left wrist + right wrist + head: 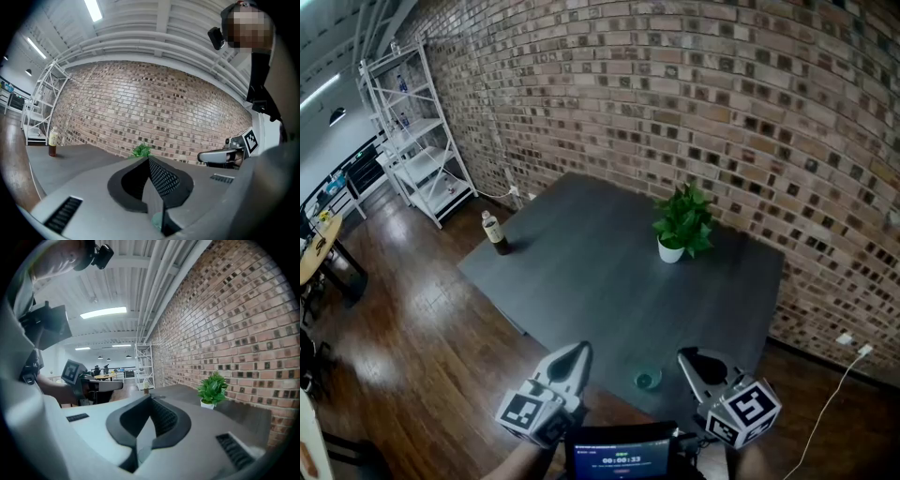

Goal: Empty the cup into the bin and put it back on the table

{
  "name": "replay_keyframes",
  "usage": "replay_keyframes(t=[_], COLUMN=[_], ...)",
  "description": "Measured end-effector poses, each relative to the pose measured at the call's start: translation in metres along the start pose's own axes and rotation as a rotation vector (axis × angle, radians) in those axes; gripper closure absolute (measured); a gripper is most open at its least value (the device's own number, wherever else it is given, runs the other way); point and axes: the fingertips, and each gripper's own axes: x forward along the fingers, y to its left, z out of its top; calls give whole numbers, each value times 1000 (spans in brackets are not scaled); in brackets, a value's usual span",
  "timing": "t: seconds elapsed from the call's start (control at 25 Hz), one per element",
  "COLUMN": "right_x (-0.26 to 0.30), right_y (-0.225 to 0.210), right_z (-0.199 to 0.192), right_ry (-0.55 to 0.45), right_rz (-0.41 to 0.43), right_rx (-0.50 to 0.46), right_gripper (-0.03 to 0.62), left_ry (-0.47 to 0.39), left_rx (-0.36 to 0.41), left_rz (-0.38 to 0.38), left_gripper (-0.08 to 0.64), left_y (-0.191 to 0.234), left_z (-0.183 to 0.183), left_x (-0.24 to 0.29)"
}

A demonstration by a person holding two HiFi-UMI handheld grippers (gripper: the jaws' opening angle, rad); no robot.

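A small teal cup stands on the dark grey table near its front edge. It sits between my two grippers, and neither touches it. My left gripper hovers to the cup's left with its jaws shut and nothing between them, as the left gripper view also shows. To the cup's right, my right gripper is likewise shut and holds nothing, its tips pressed together. No bin shows in any view.
A green plant in a white pot stands on the table at the far right, and a brown bottle at its left corner. A brick wall runs behind. White shelving stands far left. A small screen sits below the grippers.
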Motion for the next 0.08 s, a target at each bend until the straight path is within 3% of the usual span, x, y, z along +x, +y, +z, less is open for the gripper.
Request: replay_keyframes(t=[0.08], right_x=[1], right_y=[1], right_z=[0], right_ry=[-1], right_rz=[3], right_rx=[-3], right_gripper=[592], left_ry=[2], left_rx=[0], left_rz=[0], left_gripper=[552], left_y=[0], left_z=[-2], left_x=[0])
